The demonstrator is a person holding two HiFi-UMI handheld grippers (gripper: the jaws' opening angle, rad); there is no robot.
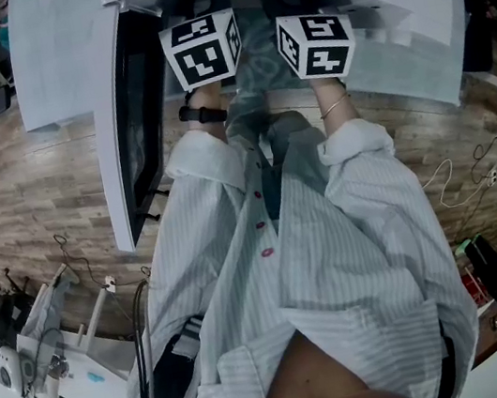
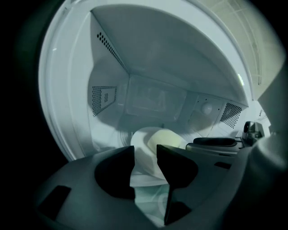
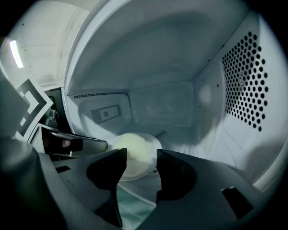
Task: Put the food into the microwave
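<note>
One microwave (image 2: 153,96) ahead of both pairs of fingers (image 2: 117,173), with one door (image 1: 121,149) swung open. Two grippers: left gripper (image 2: 145,157), right gripper (image 3: 141,161), two fingers apiece. Two marker cubes (image 1: 202,51) (image 1: 316,44). One plate (image 2: 143,155) between the left fingers, one pale mound of food (image 2: 167,137) just beyond the fingertips. One watch (image 1: 202,114) and one bracelet (image 1: 335,107), behind the fingers.

Dim, cool grey-blue cast throughout. Heavy fisheye bending and black vignette at edges. Microwave cavity (image 2: 153,96) softly, unevenly lit; deep shadows low in foreground. Food (image 3: 135,150) pale, motion-blurred. Strip light (image 3: 15,53) glaring upper left.
</note>
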